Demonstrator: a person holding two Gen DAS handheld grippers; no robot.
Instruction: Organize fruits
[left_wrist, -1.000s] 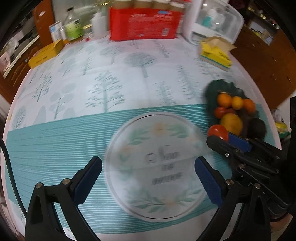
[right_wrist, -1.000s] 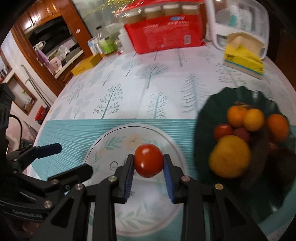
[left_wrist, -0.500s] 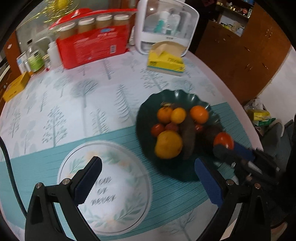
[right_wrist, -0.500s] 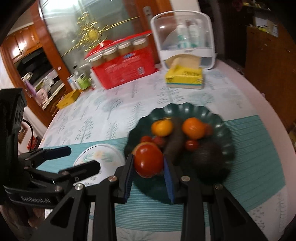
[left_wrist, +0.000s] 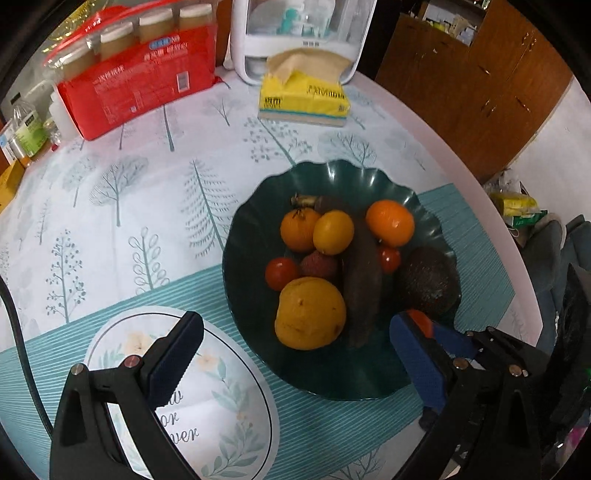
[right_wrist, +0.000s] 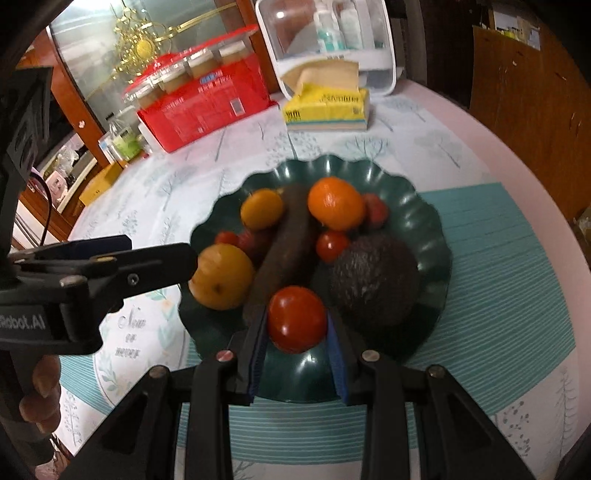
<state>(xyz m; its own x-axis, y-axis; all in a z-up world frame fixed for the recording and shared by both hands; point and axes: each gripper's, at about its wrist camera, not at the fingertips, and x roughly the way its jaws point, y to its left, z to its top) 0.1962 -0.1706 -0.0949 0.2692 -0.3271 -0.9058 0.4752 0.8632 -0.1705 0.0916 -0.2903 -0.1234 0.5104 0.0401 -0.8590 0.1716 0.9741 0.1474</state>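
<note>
My right gripper (right_wrist: 297, 323) is shut on a red tomato (right_wrist: 297, 318) and holds it over the near rim of the dark green scalloped plate (right_wrist: 428, 218). The plate holds oranges (right_wrist: 335, 202), a large yellow fruit (right_wrist: 221, 276), a dark banana (right_wrist: 284, 251), an avocado (right_wrist: 375, 278) and small red fruits (right_wrist: 331, 245). My left gripper (left_wrist: 295, 354) is open and empty, above the plate's (left_wrist: 258, 221) near edge; the held tomato (left_wrist: 420, 320) peeks behind its right finger. A white floral plate (left_wrist: 229, 413) lies below its left finger.
A yellow tissue box (left_wrist: 303, 99), a red package of jars (left_wrist: 136, 81) and a white plastic container (left_wrist: 299, 33) stand at the table's back. Bottles (left_wrist: 27, 129) are at the far left. The round table's edge (left_wrist: 480, 192) curves along the right, beside a wooden cabinet (left_wrist: 480, 81).
Both grippers moved right, from over the white floral plate to the green fruit plate. The right gripper kept the tomato and lowered it near the avocado.
</note>
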